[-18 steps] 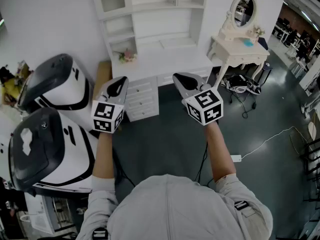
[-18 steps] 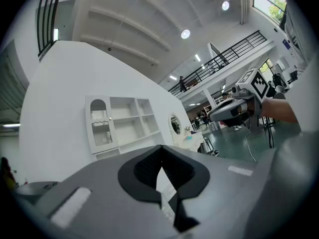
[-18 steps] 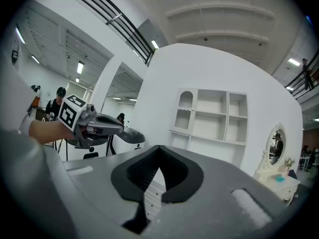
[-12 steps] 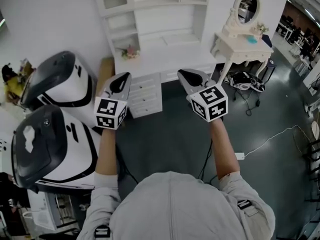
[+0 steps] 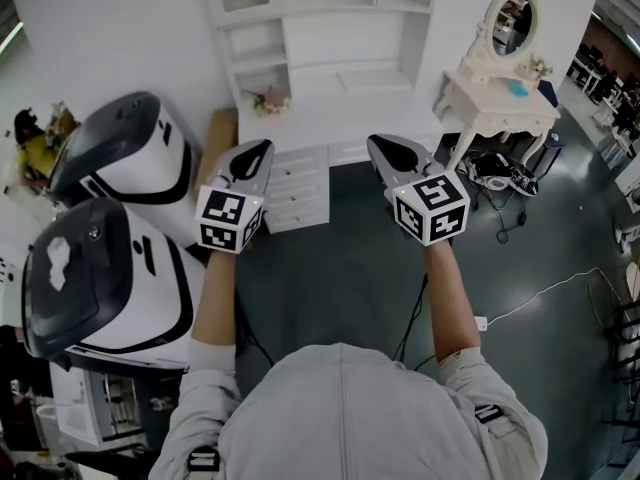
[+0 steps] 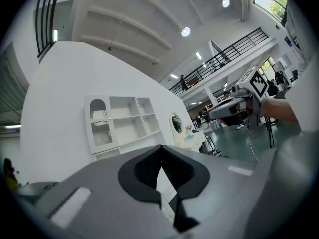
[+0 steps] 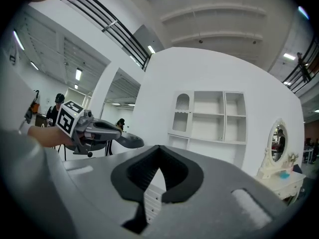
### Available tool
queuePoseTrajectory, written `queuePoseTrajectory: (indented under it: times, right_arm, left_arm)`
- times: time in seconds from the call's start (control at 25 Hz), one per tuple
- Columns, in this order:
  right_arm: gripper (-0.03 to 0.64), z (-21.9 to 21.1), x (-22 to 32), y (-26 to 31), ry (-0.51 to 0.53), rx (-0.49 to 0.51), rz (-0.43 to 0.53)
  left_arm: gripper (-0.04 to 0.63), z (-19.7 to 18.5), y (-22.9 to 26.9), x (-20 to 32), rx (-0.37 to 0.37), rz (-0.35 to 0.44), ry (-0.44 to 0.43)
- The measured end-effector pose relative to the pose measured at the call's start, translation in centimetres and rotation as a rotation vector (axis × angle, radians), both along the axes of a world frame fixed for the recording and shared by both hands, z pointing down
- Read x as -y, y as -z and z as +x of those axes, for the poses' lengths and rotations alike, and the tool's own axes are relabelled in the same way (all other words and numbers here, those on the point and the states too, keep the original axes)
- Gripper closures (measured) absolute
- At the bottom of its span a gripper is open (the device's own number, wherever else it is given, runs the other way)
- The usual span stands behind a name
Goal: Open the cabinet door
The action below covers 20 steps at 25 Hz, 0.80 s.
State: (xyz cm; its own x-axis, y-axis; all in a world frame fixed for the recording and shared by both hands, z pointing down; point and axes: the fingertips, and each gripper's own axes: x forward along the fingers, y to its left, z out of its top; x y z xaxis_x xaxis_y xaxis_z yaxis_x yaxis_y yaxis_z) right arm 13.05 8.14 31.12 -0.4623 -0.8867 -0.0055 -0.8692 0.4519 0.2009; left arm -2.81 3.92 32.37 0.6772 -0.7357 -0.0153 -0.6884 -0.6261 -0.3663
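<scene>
A white shelf unit [image 5: 320,38] with a desk top and drawers [image 5: 296,190] stands against the far wall. Its arched cabinet door [image 6: 98,128] sits at the upper left of the unit, and the arched cabinet door [image 7: 182,112] is shut. My left gripper [image 5: 260,150] and right gripper [image 5: 380,146] are held out side by side, level, well short of the unit. Both are shut with nothing between the jaws. In the left gripper view my left gripper [image 6: 160,151] aims toward the shelves. My right gripper [image 7: 158,149] points the same way.
Two large white-and-black pod machines [image 5: 115,163] [image 5: 90,288] fill the left side. A white vanity table with an oval mirror [image 5: 500,83] stands at the right of the unit, with bags under it. A white cable [image 5: 530,290] lies on the dark floor.
The shelf unit, vanity and both grippers sit a little further right and lower in the head view. Both grippers stay shut, side by side.
</scene>
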Motion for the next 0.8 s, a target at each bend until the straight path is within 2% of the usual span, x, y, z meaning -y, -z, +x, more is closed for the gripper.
queuePoseTrajectory:
  times: [0.32, 0.8]
  right_arm:
    - [0.615, 2.3, 0.9, -0.9, 0.039, 0.012, -0.026]
    - [0.615, 4.0, 4.1, -1.7, 0.088, 0.046, -0.046]
  left_arm:
    - [0.578, 1.7, -0.1, 0.5, -0.018, -0.002, 0.041]
    - [0.577, 3.3, -0.6, 2.5, 0.006, 0.005, 0.085]
